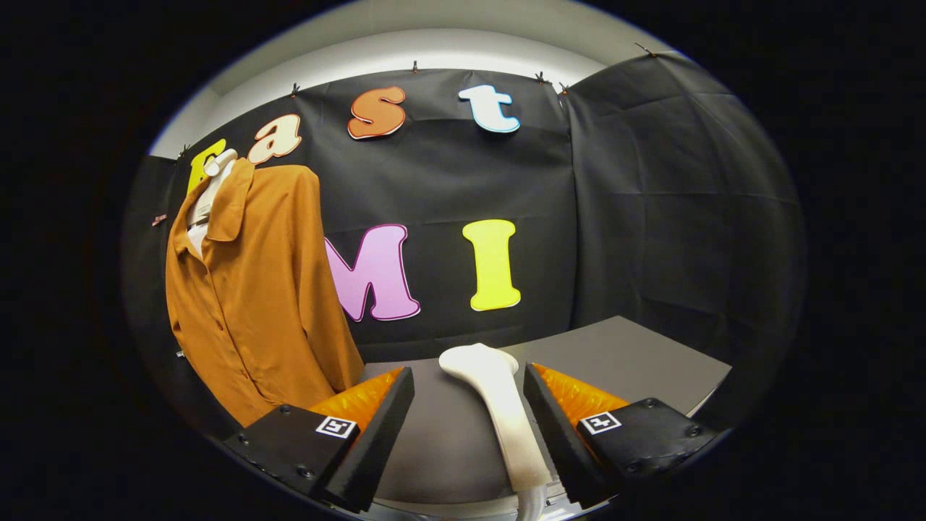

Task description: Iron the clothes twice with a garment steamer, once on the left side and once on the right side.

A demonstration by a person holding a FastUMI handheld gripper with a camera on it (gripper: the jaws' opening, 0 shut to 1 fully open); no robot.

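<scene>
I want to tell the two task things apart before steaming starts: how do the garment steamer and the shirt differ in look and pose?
The garment steamer is white, hard and slender; the shirt is rust-orange, soft and broad. The steamer lies flat on the grey table; the shirt hangs upright on a stand. The steamer sits between the open tongs, close to one finger; the shirt is beyond them, off to the side. Neither is gripped.

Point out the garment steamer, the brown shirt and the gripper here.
garment steamer [506, 420]: gripper view, mid handle.
brown shirt [268, 304]: gripper view, front panel.
gripper [466, 427]: gripper view, gap between open fingers.
</scene>
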